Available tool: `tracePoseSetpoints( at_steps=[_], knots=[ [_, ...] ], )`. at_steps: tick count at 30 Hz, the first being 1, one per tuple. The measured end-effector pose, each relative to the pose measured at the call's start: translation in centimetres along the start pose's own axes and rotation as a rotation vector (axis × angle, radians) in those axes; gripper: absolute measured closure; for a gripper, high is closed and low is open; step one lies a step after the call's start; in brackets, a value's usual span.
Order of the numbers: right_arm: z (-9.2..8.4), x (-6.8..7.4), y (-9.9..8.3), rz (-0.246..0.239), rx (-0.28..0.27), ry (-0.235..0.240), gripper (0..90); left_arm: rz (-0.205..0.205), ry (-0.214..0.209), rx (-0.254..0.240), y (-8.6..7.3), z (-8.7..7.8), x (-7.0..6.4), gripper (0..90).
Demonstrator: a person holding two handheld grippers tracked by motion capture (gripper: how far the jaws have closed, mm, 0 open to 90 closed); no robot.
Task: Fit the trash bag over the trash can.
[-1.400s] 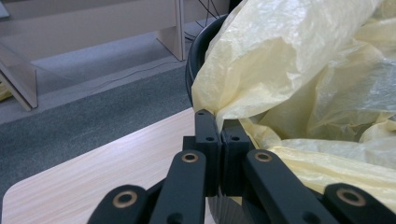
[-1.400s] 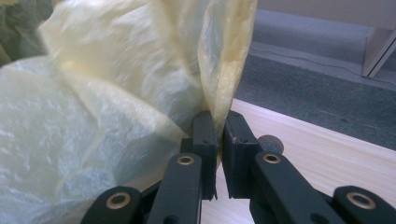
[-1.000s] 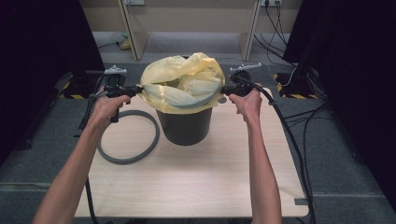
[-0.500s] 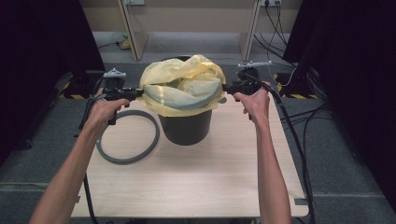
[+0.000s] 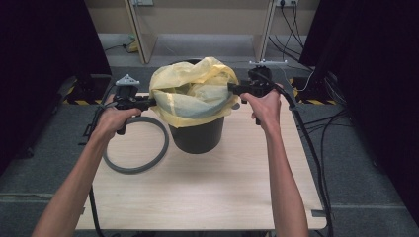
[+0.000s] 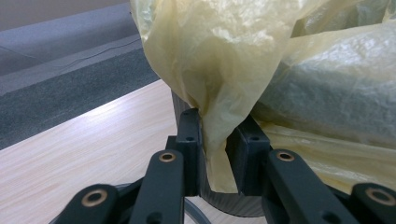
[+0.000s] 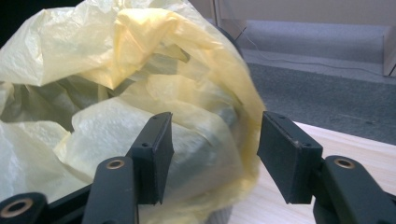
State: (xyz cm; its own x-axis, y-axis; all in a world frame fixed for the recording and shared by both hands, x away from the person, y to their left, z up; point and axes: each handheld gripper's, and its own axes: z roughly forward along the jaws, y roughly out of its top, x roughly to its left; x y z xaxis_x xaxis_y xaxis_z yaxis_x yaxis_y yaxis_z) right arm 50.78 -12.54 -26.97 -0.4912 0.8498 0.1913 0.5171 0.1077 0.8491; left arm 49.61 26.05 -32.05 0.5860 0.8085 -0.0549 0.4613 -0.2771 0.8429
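Observation:
A black bin [image 5: 197, 136] stands mid-table, lined with a yellow plastic bag [image 5: 192, 94] that bulges over its rim. My left gripper [image 5: 150, 102] is at the bag's left edge. Its jaws have just been opening, and a fold of the bag [image 6: 224, 56] hangs loosely in the narrow gap of the left gripper [image 6: 215, 140], with a sliver of space beside one pad. My right gripper [image 5: 232, 88] is at the bag's right edge, slightly above the rim. Its jaws have just been opening too; the right gripper [image 7: 215, 149] stands wide apart, with the bag [image 7: 93, 56] bulging behind, unpressed.
A grey ring [image 5: 136, 165] lies flat on the wooden table [image 5: 197, 197], left of the bin and under my left hand. Cables trail off the table's right side. Dark curtains flank both sides, and a floor with furniture legs lies beyond.
The right gripper has risen a little and its jaws have spread wide, letting go of the bag's right edge. The left jaws have eased apart slightly. The bag has puffed upward.

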Motion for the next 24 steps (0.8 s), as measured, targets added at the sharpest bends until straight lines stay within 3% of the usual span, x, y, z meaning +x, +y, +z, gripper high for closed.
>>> tracePoseSetpoints(
  at_steps=[2, 9, 15, 19, 21, 23, 24],
  knots=[
    [0.5, 0.3, 0.0, 0.015, -0.004, 0.004, 44.1, 0.004, 0.000, 0.006, 0.0, 0.0, -0.1, 74.7],
    [1.9, 1.3, -0.2, -0.030, 0.067, -0.020, 46.2, -0.002, -0.007, 0.000, -0.2, -0.3, 0.1, 71.1],
    [0.8, 0.9, 0.5, -0.043, 0.085, 0.008, 61.0, -0.015, -0.014, -0.014, -0.5, -1.6, 0.6, 47.8],
    [1.0, 1.1, 0.7, -0.062, 0.098, -0.009, 59.3, -0.002, -0.010, -0.048, 0.2, -2.9, 0.3, 39.3],
    [1.2, 1.2, 0.6, -0.066, 0.097, -0.031, 50.5, -0.002, -0.012, -0.075, 0.5, -3.4, 0.2, 39.5],
    [1.5, 1.3, 0.3, -0.076, 0.083, -0.061, 46.1, 0.014, -0.014, -0.069, 0.6, -3.5, 0.0, 41.4],
    [1.6, 1.2, 0.3, -0.070, 0.076, -0.053, 46.2, 0.023, -0.013, -0.054, 0.6, -3.4, -0.2, 41.7]
  ],
)
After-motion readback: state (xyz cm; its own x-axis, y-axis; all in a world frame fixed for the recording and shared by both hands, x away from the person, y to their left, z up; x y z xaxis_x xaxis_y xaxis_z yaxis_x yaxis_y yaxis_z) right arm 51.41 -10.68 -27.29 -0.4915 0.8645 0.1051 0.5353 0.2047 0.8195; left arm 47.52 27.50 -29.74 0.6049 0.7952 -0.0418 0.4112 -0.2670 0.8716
